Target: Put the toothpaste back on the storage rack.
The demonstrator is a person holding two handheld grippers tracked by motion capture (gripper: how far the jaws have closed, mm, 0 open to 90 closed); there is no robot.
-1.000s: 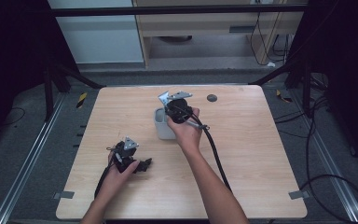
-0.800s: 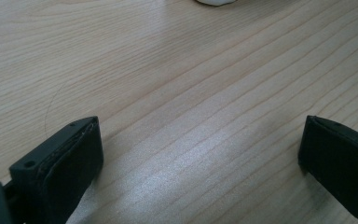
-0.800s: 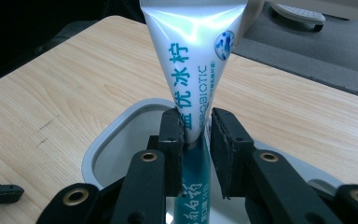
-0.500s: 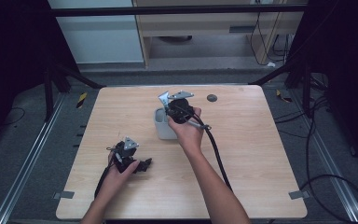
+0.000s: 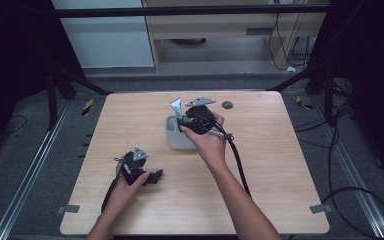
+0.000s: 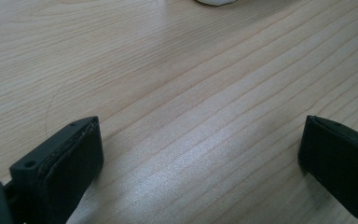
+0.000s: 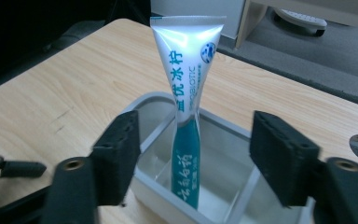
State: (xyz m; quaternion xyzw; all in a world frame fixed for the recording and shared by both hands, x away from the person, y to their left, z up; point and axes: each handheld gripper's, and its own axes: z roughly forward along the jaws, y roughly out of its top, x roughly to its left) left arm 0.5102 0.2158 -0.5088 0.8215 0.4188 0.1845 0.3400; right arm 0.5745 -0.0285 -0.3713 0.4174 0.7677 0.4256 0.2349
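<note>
Standing the tube (image 7: 186, 88) in the holder (image 7: 144, 105) — right gripper (image 7: 198, 156) spread, clear of it; best lifted straight up. Left gripper (image 6: 200, 163) spread, idle on the table (image 6: 168, 70).

One camera sits high above my side of the table (image 5: 260, 200) and looks forward and down, so it sees the whole top and the floor around it. The camera on my left claw (image 6: 200, 154) looks along its two black jaws from very close to the wood, and a bit of the white box (image 6: 216, 2) peeks in at the top. The camera on my right claw (image 7: 193, 163) looks down close at that same box (image 7: 154, 191), which the high camera sees too (image 5: 177, 140).
</note>
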